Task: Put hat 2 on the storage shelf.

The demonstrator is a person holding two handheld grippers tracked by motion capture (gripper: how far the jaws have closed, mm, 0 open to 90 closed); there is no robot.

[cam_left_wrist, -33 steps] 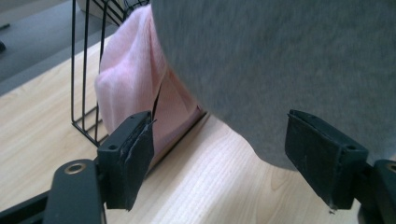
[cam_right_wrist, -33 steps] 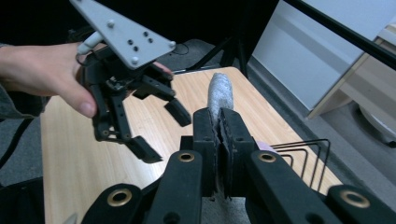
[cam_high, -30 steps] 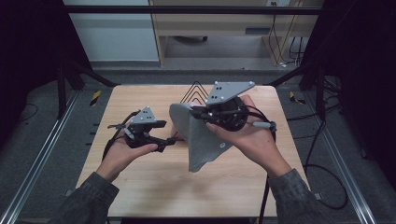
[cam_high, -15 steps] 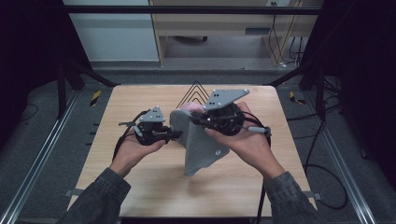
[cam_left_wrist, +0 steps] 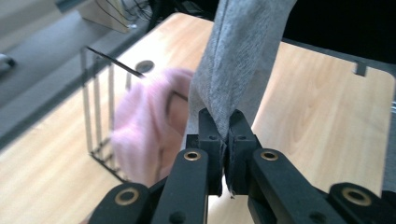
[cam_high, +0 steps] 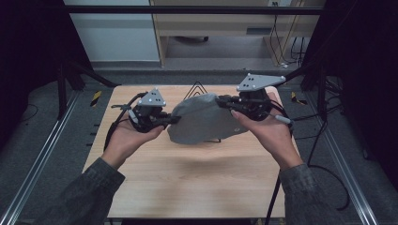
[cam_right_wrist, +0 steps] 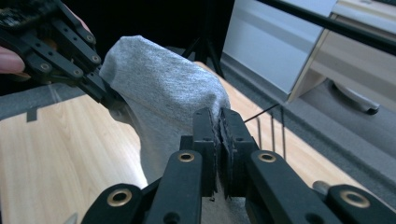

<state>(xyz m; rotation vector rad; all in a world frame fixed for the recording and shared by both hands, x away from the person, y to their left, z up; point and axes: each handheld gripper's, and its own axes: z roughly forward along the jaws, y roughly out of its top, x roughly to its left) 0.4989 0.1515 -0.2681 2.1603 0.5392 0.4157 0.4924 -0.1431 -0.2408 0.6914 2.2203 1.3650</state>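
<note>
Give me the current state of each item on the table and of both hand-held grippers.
Grey fabric cloth: lifted off the table, stretched between both grippers.
Left hand-held gripper: shut on the cloth's edge, jaws just closed.
Right hand-held gripper: shut on the cloth's opposite edge.
Black wire rack: upright at the table's far edge, behind the cloth.
Light wooden table: bare near the person.

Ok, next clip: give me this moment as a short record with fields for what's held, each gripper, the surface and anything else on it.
held item: grey cloth, stretched between both grippers above the table
left gripper: shut on the cloth's left edge, jaws having just closed on it
right gripper: shut on the cloth's right edge
surface: wooden table
other items: black wire rack behind the cloth
</note>
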